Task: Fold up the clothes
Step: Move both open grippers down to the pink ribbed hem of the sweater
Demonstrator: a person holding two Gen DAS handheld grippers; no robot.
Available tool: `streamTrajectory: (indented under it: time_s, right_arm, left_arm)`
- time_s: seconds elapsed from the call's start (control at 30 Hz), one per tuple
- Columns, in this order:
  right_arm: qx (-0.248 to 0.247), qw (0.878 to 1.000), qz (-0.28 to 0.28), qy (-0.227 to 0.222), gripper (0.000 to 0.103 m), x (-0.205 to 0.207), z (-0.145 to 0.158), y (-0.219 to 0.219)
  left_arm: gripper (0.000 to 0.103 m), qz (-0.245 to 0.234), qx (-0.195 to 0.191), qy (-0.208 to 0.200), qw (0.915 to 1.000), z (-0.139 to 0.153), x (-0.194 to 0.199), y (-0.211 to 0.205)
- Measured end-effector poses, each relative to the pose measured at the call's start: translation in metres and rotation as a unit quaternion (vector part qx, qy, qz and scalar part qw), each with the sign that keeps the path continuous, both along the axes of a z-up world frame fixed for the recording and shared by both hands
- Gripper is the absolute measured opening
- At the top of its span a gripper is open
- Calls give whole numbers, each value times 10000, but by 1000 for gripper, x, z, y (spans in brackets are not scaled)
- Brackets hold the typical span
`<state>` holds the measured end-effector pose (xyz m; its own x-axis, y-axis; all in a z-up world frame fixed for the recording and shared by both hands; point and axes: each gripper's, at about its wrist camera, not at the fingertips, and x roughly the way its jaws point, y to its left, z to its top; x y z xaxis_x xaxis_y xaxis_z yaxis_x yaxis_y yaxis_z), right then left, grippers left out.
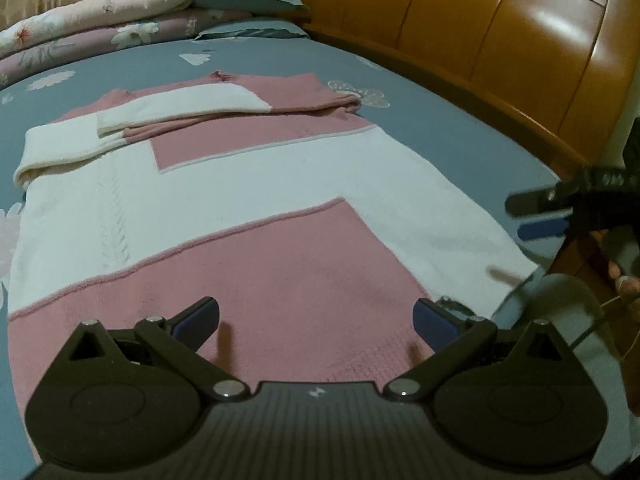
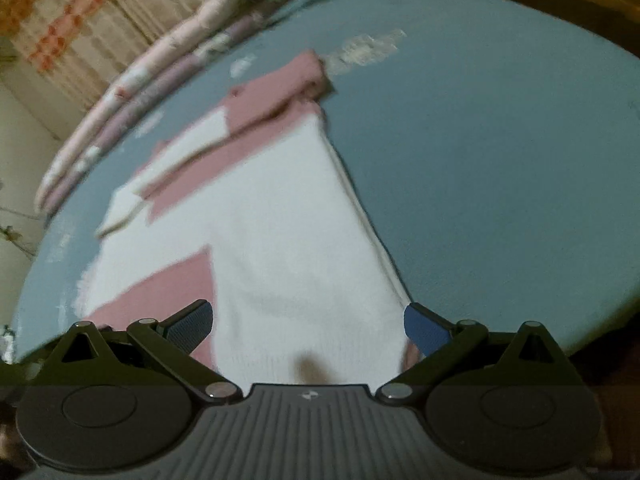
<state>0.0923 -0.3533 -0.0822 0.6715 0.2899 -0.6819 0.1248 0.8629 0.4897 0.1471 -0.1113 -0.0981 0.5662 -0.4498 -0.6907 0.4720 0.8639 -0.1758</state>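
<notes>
Sweater [image 1: 256, 184] lies flat w/ long axis running away from me, hem nearest. L gripper [image 1: 316, 320] and R gripper [image 2: 308, 322] both spread wide, empty, over hem. I'd grab there.

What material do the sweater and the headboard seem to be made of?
Sweater: looks like soft knit, maybe wool or acrylic; matte, with a cable pattern and ribbed hem showing. Headboard: likely varnished wood; orange-brown panels with glossy light reflections, though a laminate cannot be ruled out.

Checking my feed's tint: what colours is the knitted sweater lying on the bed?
The knitted sweater has pink and white blocks on a grey-blue floral bedsheet; the left wrist view shows it best.
</notes>
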Motion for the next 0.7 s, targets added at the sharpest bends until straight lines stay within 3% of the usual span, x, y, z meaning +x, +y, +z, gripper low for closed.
streamTrajectory:
  time_s: [0.13,0.3,0.47,0.53,0.6,0.7]
  right_arm:
    - [130,9993,157,-323,103,20,11,5]
    - [180,9998,100,-35,103,50,-10,3]
    - [483,9985,-232,-108,102,40,-17,-16]
    - [258,9990,-323,-185,103,36,-6,-12]
    - [181,9993,-189,-265,103,39,1,-3]
    - [507,9981,143,-323,103,47,0,14]
  left_arm:
    - [102,22,13,-6,10000,0,-1,1]
    - [102,82,-14,22,10000,1,-2,6]
    - [102,145,-37,166,9997,-5,4,9]
    - [102,132,-94,223,9996,-6,6,9]
    - [102,99,-103,227,9996,-8,6,8]
    - [102,117,-91,243,9996,-9,7,9]
